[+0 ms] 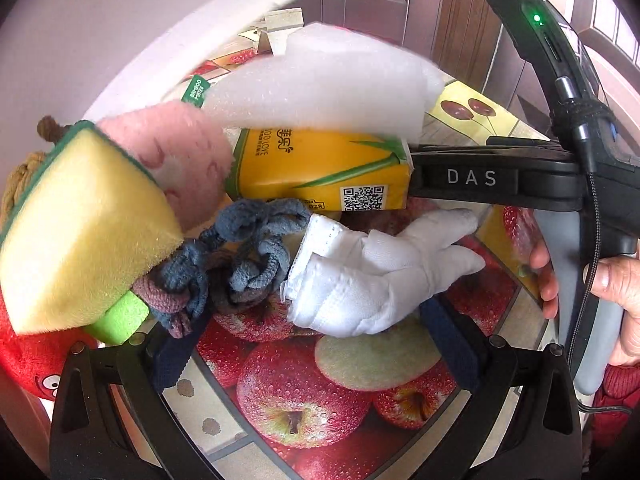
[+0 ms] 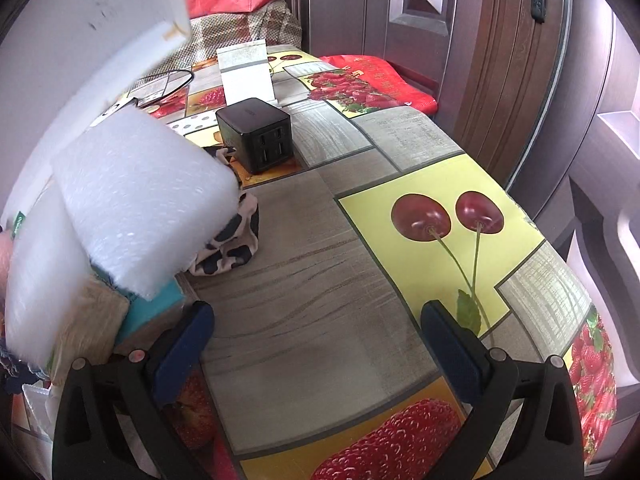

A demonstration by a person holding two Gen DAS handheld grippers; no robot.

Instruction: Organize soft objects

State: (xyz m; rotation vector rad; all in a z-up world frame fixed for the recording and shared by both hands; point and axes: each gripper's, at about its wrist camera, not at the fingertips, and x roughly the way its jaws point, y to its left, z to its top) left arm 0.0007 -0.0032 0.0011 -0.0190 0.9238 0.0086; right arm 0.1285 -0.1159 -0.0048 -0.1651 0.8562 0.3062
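Note:
In the left wrist view my left gripper [image 1: 316, 344] is open and empty over the fruit-print tablecloth [image 1: 304, 412]. Just ahead of it lie a white glove [image 1: 368, 276] and a blue-grey knotted rope [image 1: 240, 256]. Left of them are a yellow sponge [image 1: 84, 232], a pink plush [image 1: 180, 152] and a red plush [image 1: 28, 356]. A yellow tissue pack [image 1: 320, 168] lies behind, with white foam [image 1: 320, 88] on it. The right gripper's body [image 1: 492, 178] reaches in from the right beside the tissue pack. In the right wrist view my right gripper [image 2: 316, 344] is open and empty, with the white foam [image 2: 140, 200] at its left.
A black charger cube [image 2: 256, 132], a white card [image 2: 246, 76] and a black-and-white spotted cloth [image 2: 232, 240] sit further back on the table [image 2: 304, 240]. A red bag [image 2: 376, 80] lies at the far edge by wooden doors [image 2: 500, 60]. A wall is at left.

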